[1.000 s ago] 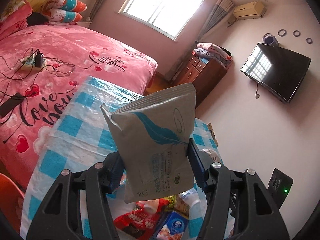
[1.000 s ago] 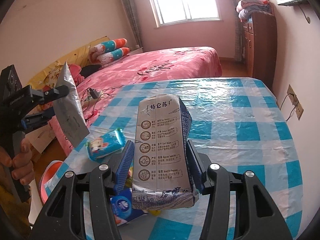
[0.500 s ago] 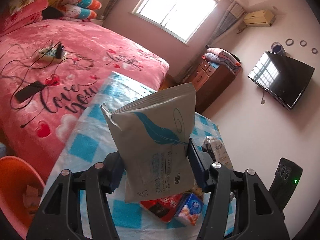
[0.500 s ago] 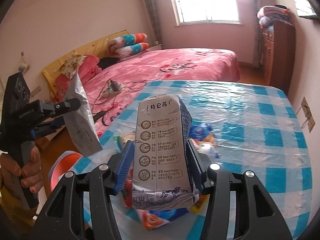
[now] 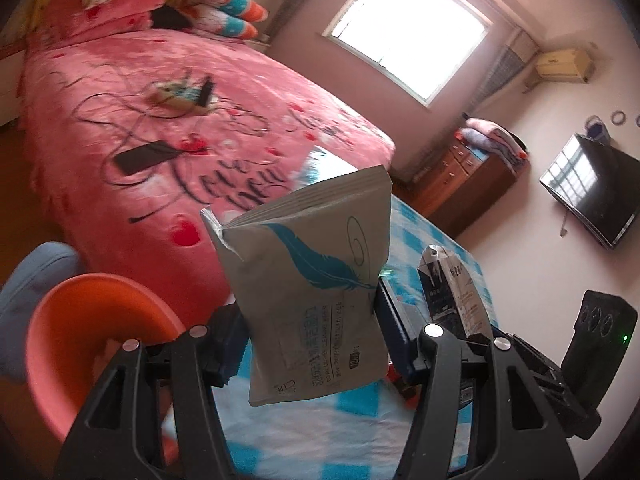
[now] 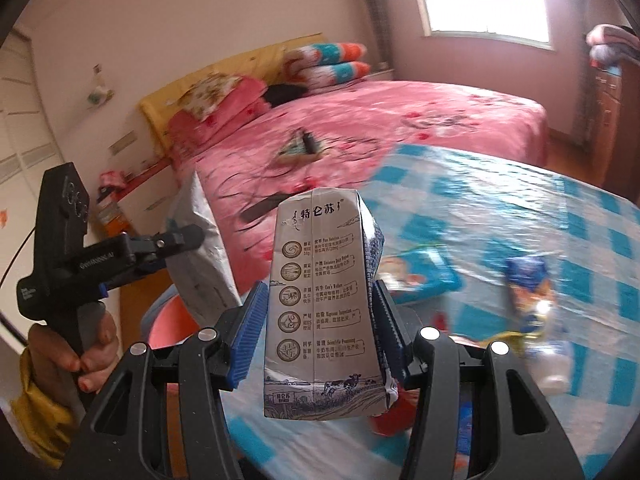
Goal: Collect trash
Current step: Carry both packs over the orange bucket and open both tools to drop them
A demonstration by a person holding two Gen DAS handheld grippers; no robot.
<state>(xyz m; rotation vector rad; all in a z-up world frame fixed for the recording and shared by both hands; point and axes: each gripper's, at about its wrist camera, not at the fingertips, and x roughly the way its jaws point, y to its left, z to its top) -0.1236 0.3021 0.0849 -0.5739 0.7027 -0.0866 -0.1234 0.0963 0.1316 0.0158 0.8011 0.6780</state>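
Observation:
My left gripper point(image 5: 308, 340) is shut on a grey pouch with a blue feather print point(image 5: 312, 300), held upright above the table's left edge. Just below and left of it stands an orange bin point(image 5: 80, 320). My right gripper point(image 6: 316, 332) is shut on a tall grey milk carton point(image 6: 320, 300), also upright over the table edge. In the right wrist view the left gripper point(image 6: 188, 240) holds the pouch point(image 6: 204, 256) to the left, above the orange bin point(image 6: 168, 320), with a hand on its handle. The carton point(image 5: 452, 292) shows to the right in the left wrist view.
A blue-and-white checked table point(image 6: 520, 208) carries a blue packet point(image 6: 424, 276), a blue-orange wrapper point(image 6: 528, 280), a white bottle point(image 6: 552, 368) and a red wrapper point(image 6: 392, 412). A pink bed point(image 5: 200, 140) with cables lies beyond the bin. A dresser point(image 5: 472, 184) stands by the far wall.
Both grippers have swung left off the middle of the table toward its bed-side edge, each keeping its item. The orange bin has come into view below the left gripper.

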